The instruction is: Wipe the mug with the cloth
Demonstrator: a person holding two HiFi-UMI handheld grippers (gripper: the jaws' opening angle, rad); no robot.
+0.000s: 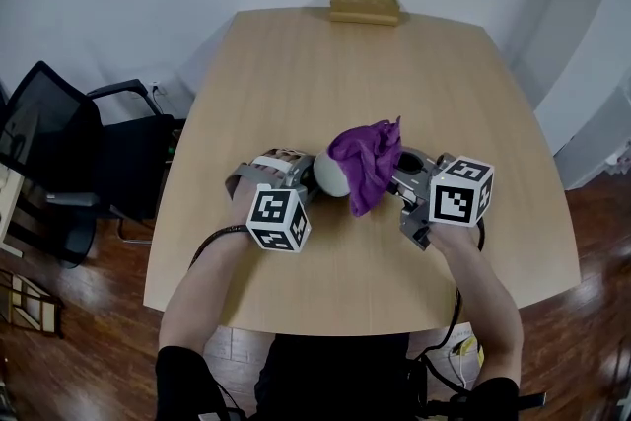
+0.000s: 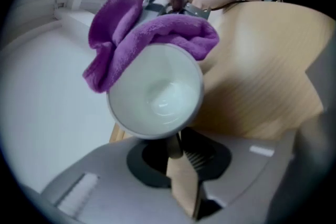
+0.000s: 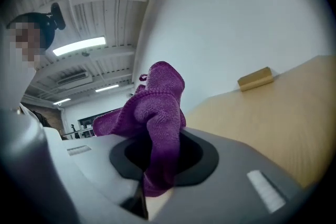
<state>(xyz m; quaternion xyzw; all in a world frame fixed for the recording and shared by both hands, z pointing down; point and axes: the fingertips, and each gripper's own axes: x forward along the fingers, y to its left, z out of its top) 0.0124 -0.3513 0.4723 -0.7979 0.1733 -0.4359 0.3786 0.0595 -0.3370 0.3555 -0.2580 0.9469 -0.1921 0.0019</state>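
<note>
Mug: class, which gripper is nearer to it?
Left. The left gripper clamps the mug by its handle; the right gripper, beside it, holds the cloth draped over its rim.

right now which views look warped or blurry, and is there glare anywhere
Head view: evenly lit and sharp, the table edges bowing slightly. Left gripper view: strong fisheye with black corners, a soft highlight inside the mug, the foreground nearest the lens out of focus. Right gripper view: same fisheye, the ceiling light blown out, the cloth fairly crisp.
</note>
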